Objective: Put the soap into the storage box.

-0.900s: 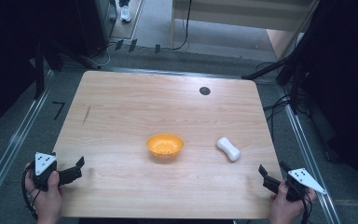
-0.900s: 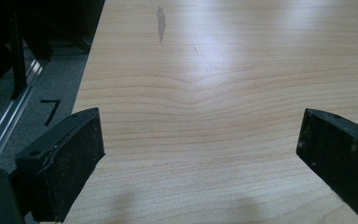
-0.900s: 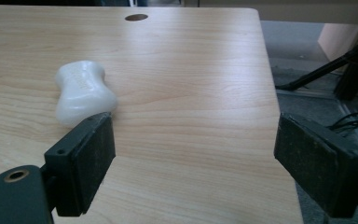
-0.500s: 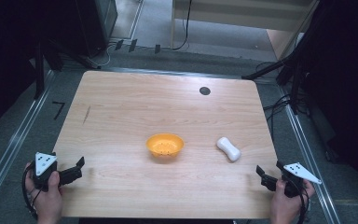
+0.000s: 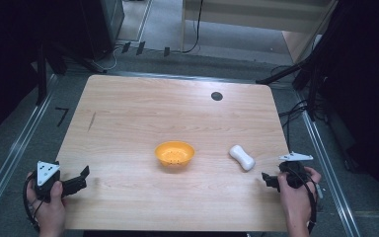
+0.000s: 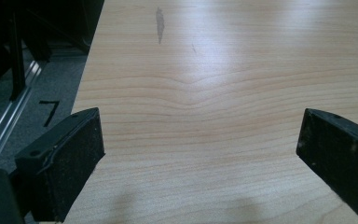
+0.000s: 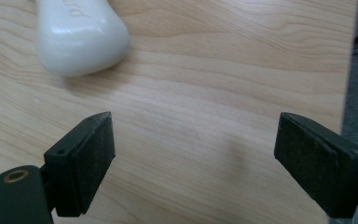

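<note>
Your left tool [image 5: 81, 178] sits at the table's [image 5: 128, 118] 7 o'clock corner, jaws spread wide, nothing between them; in the left gripper view it looks along bare wood past a dark scuff [image 6: 160, 19]. No risk there unless you swing it across and clip the bowl.

The orange bowl [image 5: 174, 154] sits empty just below centre. It looks light, so a nudge from either tool could skate it off its spot.

The white soap-like bar [image 5: 242, 157] lies at 3 o'clock of the bowl, apart from it, tilted toward 4 o'clock. Your right tool [image 5: 267, 179] is at the bar's 5 o'clock, near but not touching, jaws wide apart and empty. In the right gripper view the bar [image 7: 80, 37] sits off at 11 o'clock of the jaw gap, not centred. Close now and you likely catch only its rounded end. It looks smooth and glossy, so it may squirt out, slide toward the bowl, or roll to the near edge. Line up across its narrow waist first.
</note>
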The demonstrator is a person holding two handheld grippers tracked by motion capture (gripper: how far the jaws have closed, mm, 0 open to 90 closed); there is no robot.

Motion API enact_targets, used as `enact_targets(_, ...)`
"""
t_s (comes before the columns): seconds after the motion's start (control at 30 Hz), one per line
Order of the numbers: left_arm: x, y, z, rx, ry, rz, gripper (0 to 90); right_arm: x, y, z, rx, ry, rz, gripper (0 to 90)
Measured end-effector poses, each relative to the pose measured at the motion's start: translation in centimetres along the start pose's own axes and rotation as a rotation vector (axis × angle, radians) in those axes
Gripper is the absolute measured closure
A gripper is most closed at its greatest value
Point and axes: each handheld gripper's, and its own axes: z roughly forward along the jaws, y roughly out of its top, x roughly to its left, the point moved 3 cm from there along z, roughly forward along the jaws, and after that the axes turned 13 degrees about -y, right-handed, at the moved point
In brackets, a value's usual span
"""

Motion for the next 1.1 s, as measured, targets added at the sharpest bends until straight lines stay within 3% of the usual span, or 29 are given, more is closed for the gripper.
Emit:
enact_targets(0.1,0.0,0.0,0.0,-0.002,0.001,-0.003,0.9,0.6,1.4,0.5,0.076,0.04,-0.044,13.3)
enact_targets(0.23,0.0,0.0,0.0,-0.003,0.0,-0.004,0.9,1.1,2.3,0.7,0.124,0.058,-0.071,13.4)
enact_targets(0.5,0.0,0.0,0.0,-0.002,0.001,-0.006,0.9,1.8,3.9,0.9,0.225,0.066,-0.126,13.6)
enact_targets(0.57,0.0,0.0,0.0,-0.001,0.002,-0.007,0.9,2.3,4.2,0.9,0.251,0.092,-0.137,13.6)
enact_targets(0.63,0.0,0.0,0.0,0.0,0.002,-0.007,0.9,2.8,4.8,0.9,0.273,0.075,-0.171,13.6)
enact_targets(0.97,0.1,0.0,0.0,0.004,0.002,-0.01,0.9,4.2,6.5,1.1,0.291,0.062,-0.209,15.1)
enact_targets(1.1,0.1,0.0,0.1,0.005,0.001,-0.01,0.9,5.3,7.5,1.3,0.288,0.066,-0.248,15.0)
